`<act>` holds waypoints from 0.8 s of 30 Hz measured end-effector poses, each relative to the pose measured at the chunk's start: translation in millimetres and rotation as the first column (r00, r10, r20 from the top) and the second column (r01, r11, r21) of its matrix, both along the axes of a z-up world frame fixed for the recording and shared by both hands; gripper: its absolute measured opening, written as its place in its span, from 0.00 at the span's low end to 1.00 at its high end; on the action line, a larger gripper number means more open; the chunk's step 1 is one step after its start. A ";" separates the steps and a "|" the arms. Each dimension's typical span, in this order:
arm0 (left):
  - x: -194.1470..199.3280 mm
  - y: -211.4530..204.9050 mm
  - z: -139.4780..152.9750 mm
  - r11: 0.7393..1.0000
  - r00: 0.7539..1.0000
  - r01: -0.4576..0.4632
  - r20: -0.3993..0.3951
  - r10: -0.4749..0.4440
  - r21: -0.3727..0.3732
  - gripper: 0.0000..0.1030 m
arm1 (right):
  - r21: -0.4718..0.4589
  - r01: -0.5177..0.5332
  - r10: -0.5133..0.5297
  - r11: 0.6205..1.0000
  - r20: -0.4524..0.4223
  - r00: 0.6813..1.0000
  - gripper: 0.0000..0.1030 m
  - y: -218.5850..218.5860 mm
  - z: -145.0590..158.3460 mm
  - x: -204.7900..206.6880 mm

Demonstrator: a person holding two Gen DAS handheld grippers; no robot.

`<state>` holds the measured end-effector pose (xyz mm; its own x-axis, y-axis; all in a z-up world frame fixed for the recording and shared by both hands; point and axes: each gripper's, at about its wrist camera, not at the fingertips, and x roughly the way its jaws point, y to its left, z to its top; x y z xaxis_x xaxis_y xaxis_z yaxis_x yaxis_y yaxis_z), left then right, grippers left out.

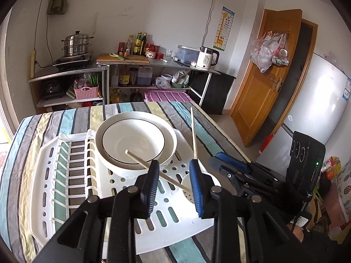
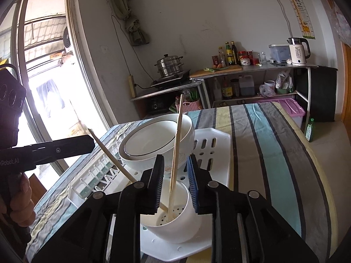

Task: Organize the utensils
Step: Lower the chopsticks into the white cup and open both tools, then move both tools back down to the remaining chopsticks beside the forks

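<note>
- A white plastic dish rack (image 1: 72, 188) sits on a table covered by a striped cloth (image 1: 26, 135), with two nested white bowls (image 1: 133, 140) on it.
- At the rack's near corner stands a white utensil cup (image 2: 175, 214) with a perforated bottom.
- Two wooden chopsticks have their lower ends in the cup.
- In the left wrist view, one chopstick (image 1: 153, 171) leans away to the left, across the rim of the bowls, and passes between the fingers of the left gripper (image 1: 173, 186).
- The left gripper's jaws stand apart; the pads do not press on that chopstick.
- In the right wrist view, the other chopstick (image 2: 176, 144) stands nearly upright between the blue pads of the right gripper (image 2: 175, 186), leaning against the bowls.
- The right gripper's jaws are also apart, with a gap on each side of the stick.
- A hand (image 2: 19, 199) holds the left gripper's handle at the left edge of the right wrist view.
</note>
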<state>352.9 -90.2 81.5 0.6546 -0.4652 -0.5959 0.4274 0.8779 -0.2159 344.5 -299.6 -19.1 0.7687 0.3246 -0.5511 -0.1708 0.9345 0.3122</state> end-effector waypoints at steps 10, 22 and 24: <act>-45.7 27.9 0.5 1.000 0.999 -0.028 0.032 0.029 -0.009 0.29 | 0.007 -0.006 0.006 1.000 -0.005 1.000 0.24 -2.7 24.7 -44.7; -155.3 80.0 -26.0 0.995 0.994 -0.104 0.032 0.105 -0.007 0.29 | 0.154 -0.020 0.036 0.988 -0.101 0.994 0.24 9.4 33.2 -150.9; -172.0 85.8 -34.4 0.993 0.993 -0.116 0.021 0.116 -0.012 0.29 | 0.175 -0.032 0.054 0.984 -0.125 0.991 0.24 13.7 28.2 -165.5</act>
<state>181.0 -4.4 47.1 0.7171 -0.3917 -0.5765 0.3271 0.9195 -0.2179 179.0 -285.9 9.1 0.6782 0.4541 -0.5778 -0.1574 0.8577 0.4894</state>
